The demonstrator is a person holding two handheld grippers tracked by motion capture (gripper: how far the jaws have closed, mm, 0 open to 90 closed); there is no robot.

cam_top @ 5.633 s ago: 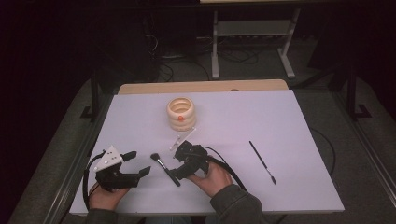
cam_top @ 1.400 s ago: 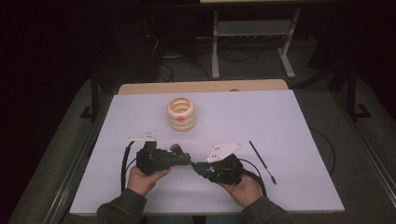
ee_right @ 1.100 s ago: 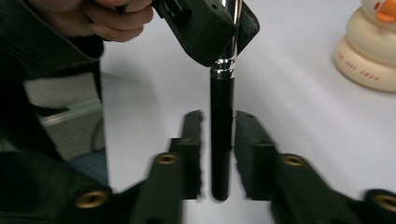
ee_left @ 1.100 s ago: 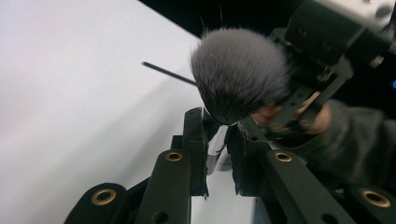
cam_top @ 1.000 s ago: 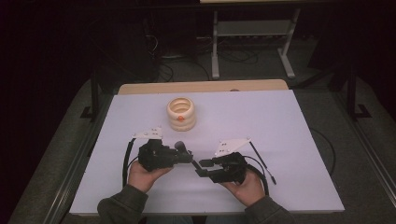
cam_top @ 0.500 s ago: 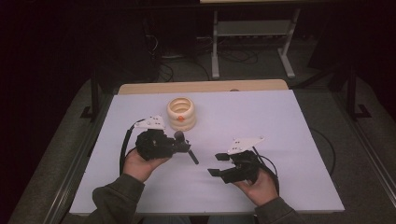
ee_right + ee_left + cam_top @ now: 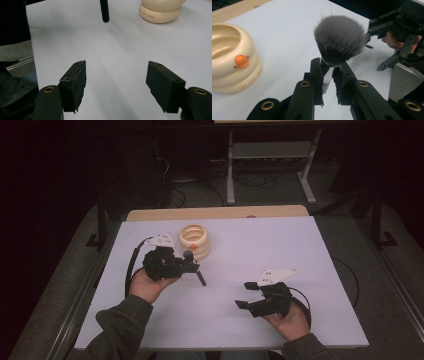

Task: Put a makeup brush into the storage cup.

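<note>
My left gripper [image 7: 191, 265] is shut on a make-up brush [image 7: 200, 277] and holds it off the white table just in front of a cream ringed pot [image 7: 195, 240]. In the left gripper view the jaws [image 7: 328, 68] pinch the silver ferrule below the grey bristle head [image 7: 339, 40], with the pot [image 7: 229, 57] at the left. My right gripper [image 7: 244, 295] hangs lower right near the table's front; its jaws have just been opening and nothing is between them. In the right gripper view the pads [image 7: 75, 80] stand wide apart over bare table, with the brush's handle end [image 7: 105, 11] ahead.
The white table top [image 7: 300, 250] has a wooden strip [image 7: 215, 213] along its far edge. A metal stand [image 7: 270, 165] and cables lie on the dark floor behind. A cable loops from each gripper; the person's sleeves come in from the bottom.
The right gripper has opened, come off the brush handle and drawn away to the right. The left gripper has carried the brush up and left toward the pot.
</note>
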